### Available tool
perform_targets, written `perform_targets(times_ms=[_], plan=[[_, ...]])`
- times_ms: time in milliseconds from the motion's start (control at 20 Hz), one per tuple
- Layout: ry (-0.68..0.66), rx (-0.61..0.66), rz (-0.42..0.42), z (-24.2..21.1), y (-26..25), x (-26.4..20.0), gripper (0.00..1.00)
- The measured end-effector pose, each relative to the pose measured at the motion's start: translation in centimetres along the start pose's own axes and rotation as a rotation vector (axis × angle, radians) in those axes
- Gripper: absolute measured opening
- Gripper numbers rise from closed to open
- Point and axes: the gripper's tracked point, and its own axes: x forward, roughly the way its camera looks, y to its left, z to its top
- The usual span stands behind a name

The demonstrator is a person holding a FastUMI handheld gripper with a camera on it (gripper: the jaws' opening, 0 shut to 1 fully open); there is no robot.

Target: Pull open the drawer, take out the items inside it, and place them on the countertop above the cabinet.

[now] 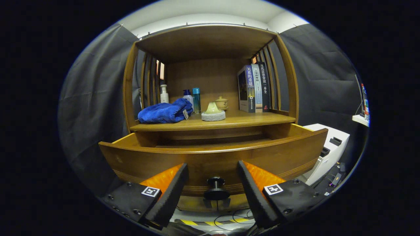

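1. While the gripper (pixel 212 183) hangs with its fingers spread wide and nothing between them but the drawer's knob (pixel 215 188), untouched, the drawer (pixel 213 157) stands pulled out below the countertop (pixel 249 120).
2. Solid wood, it looks heavy and stiff; the one small round knob at its front's middle is the place to grip.
3. On the countertop: one soft blue towel (pixel 165 112) by the left edge, three bottles, three books at the right.
4. The drawer's inside is hidden.

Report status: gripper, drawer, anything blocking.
Gripper open, fingers either side of the knob, not touching. Drawer pulled out; contents hidden behind its front. Countertop holds towel, bottles, books; front edge free.
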Motion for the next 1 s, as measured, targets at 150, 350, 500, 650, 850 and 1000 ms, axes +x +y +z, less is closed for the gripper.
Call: perform_targets(times_ms=[150,350,500,650,850,1000], plan=[[-0.004,-0.015,-0.002,0.5,0.0,2.3,0.99],[-0.013,-0.017,-0.003,1.1,0.1,5.3,0.99],[-0.022,-0.036,-0.007,1.6,0.2,7.3,0.99],[-0.039,-0.068,-0.01,2.1,0.2,8.7,0.99],[-0.05,-0.074,-0.012,2.3,0.3,9.9,0.99],[-0.048,-0.072,-0.012,2.4,0.3,10.8,0.98]])
